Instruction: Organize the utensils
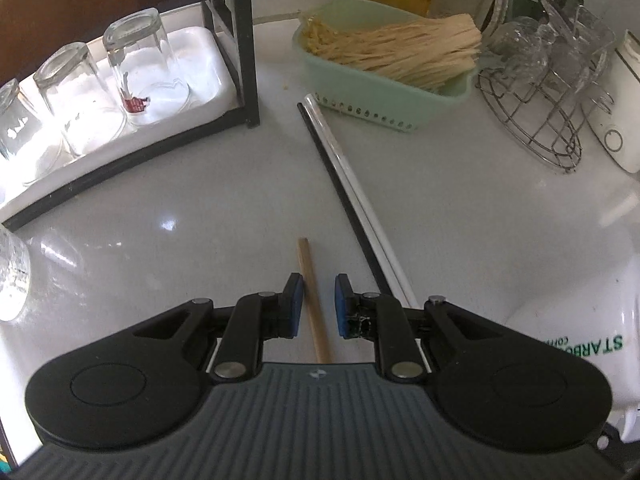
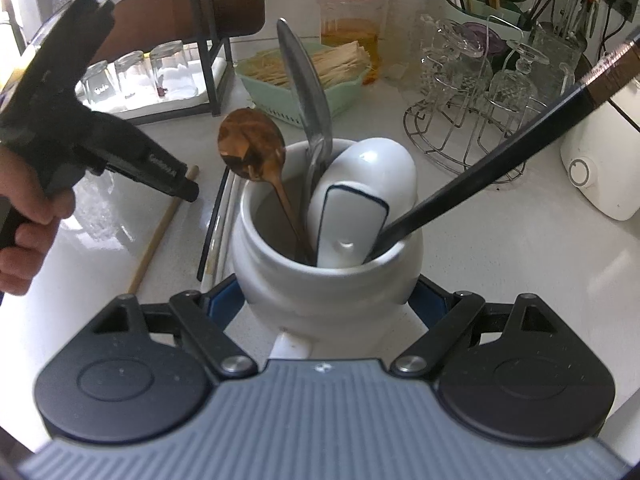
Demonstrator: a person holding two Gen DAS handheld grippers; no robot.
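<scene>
In the left wrist view, a wooden chopstick lies on the white counter, running between the blue pads of my left gripper. The jaws stand apart and a gap shows beside the stick. A black stick and a white stick lie side by side just right of it. My right gripper is shut on a white mug, its pads pressing both sides. The mug holds a copper spoon, a steel spoon, a white ceramic spoon and a black-handled utensil. The left gripper hangs left of the mug over the chopstick.
A green basket of thin wooden sticks sits at the back. Upturned glasses stand on a white tray in a black frame at the left. A wire rack of glassware and a white appliance are at the right. A red-lidded jar stands behind.
</scene>
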